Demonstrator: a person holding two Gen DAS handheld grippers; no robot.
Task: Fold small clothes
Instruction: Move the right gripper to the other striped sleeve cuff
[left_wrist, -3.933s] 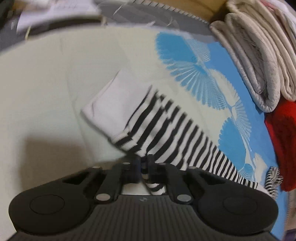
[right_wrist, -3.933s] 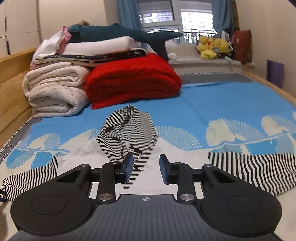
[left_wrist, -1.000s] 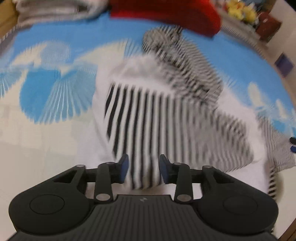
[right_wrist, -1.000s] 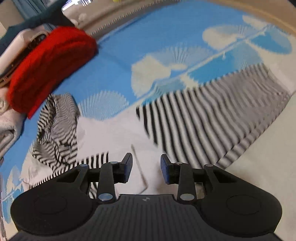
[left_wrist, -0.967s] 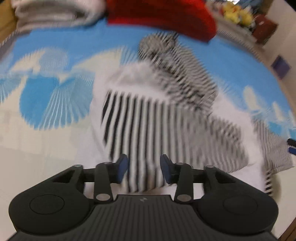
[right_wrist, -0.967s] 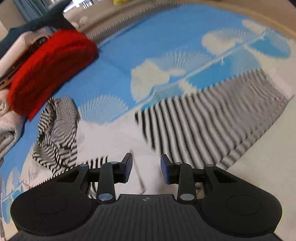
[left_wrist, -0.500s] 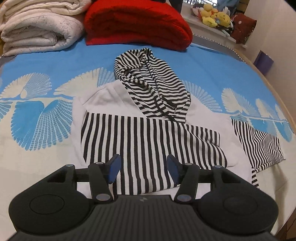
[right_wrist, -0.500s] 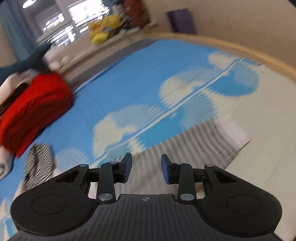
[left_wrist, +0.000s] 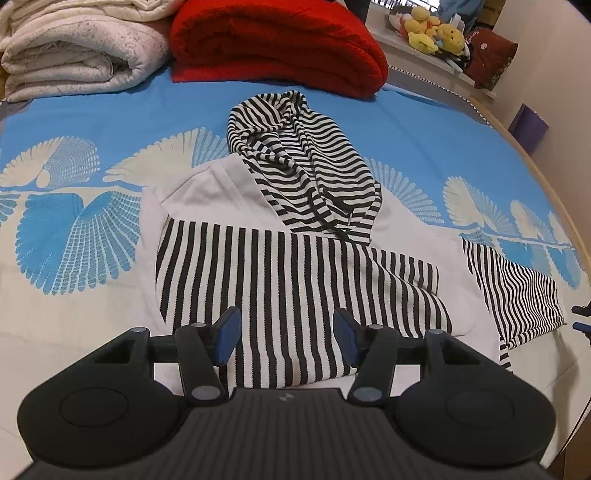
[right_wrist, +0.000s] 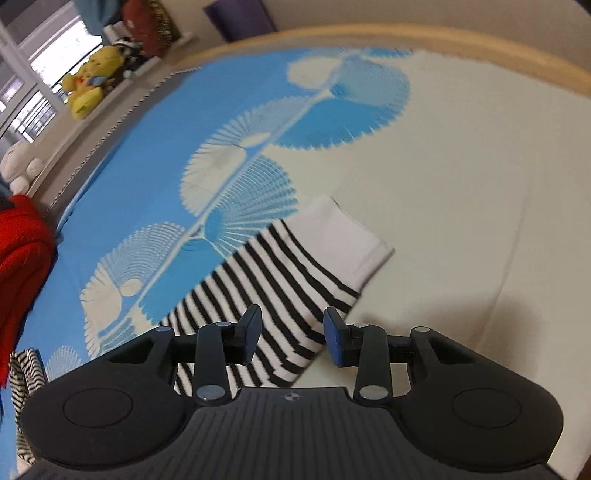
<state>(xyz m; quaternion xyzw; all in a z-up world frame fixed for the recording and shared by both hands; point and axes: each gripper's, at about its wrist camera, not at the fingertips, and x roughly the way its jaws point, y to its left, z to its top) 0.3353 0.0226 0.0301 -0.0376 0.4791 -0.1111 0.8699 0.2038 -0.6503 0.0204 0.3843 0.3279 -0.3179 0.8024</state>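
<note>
Since a few seconds earlier, the left gripper (left_wrist: 286, 339) had released the striped sleeve, now folded across the black-and-white striped hooded sweatshirt (left_wrist: 295, 258) at twelve o'clock. Both grippers gaped empty; the right gripper (right_wrist: 291, 336) hovered over the unfolded white-cuffed sleeve (right_wrist: 295, 266). Folding seemed about half done.

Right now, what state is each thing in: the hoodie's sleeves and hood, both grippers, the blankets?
left sleeve: folded across the body
right sleeve: spread flat, unfolded
hood: rumpled, unfolded
left gripper: open, empty
right gripper: open, over the sleeve
red blanket: folded
cream quilt: folded
</note>
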